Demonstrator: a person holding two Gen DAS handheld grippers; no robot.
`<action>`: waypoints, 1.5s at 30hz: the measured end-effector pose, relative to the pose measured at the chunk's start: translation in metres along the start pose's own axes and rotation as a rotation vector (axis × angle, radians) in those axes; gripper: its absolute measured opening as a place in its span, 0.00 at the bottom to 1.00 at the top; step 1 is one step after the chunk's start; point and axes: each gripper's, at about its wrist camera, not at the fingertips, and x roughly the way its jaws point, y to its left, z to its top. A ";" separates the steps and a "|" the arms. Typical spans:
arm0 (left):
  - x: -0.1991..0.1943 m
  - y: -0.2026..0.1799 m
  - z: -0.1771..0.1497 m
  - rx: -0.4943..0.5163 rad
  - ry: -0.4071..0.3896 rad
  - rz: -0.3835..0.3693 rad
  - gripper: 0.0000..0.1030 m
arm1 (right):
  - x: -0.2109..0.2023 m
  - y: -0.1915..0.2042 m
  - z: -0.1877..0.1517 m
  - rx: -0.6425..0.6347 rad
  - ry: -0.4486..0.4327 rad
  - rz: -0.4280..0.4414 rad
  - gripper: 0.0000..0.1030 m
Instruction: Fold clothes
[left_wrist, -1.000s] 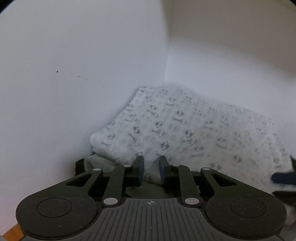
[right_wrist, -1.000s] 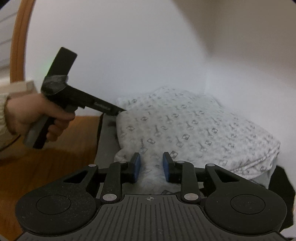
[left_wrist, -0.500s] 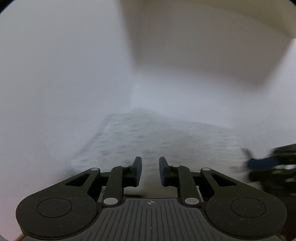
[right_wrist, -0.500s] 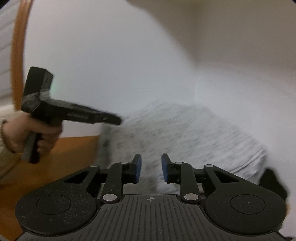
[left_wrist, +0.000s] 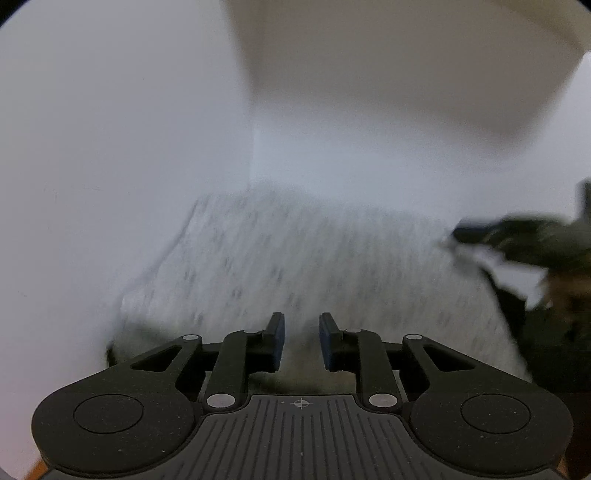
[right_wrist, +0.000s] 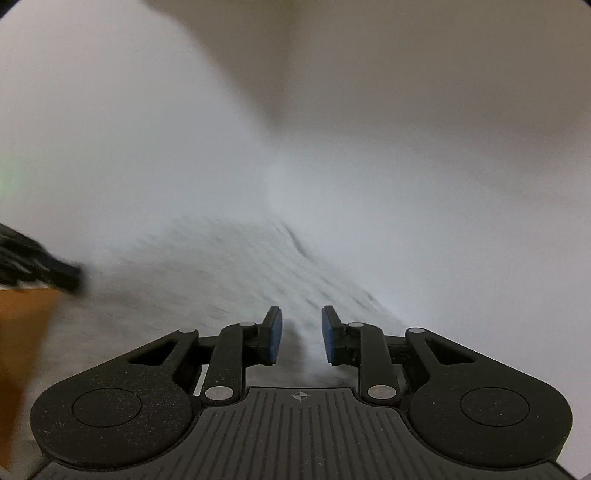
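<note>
Both views are heavily motion-blurred; fine detail is unreadable.

Left wrist view: the left claw (left_wrist: 301, 341) has its two blue-padded fingers (left_wrist: 277, 341) apart, with a clear gap between them and nothing held. Directly ahead of and below the fingertips lies the white patterned garment (left_wrist: 314, 266), a folded, flattish bundle with small grey marks smeared into streaks. Its far end reaches into the corner where two white walls (left_wrist: 110, 147) meet. The near edge of the garment sits just beyond the claw's fingertips; contact cannot be judged from this view. A strip of darker, olive-grey cloth (left_wrist: 306, 382) shows under the garment's near edge, between the fingers and the claw body. At the right edge, the other claw appears as a dark blurred shape, near the garment's right side.

Right wrist view: the right claw (right_wrist: 301, 334) also has its fingers apart and empty. The same white garment (right_wrist: 229, 280) spreads out ahead and to the left of the fingertips, running back toward the wall corner. It lies below the claw; touching or not cannot be told. At the far left, the left claw (right_wrist: 48, 273) shows as a dark blur at the garment's left edge. An orange-brown wooden surface (right_wrist: 26, 325) is visible below it.
</note>
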 end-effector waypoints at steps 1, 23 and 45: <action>0.003 -0.002 0.010 0.006 -0.010 -0.013 0.23 | 0.005 -0.002 -0.006 -0.015 0.006 -0.008 0.17; 0.109 0.049 0.077 0.046 0.015 0.007 0.23 | 0.027 0.005 0.000 -0.022 0.046 0.004 0.16; 0.107 0.053 0.072 0.042 0.005 -0.012 0.17 | -0.013 0.005 -0.011 0.033 -0.007 -0.073 0.16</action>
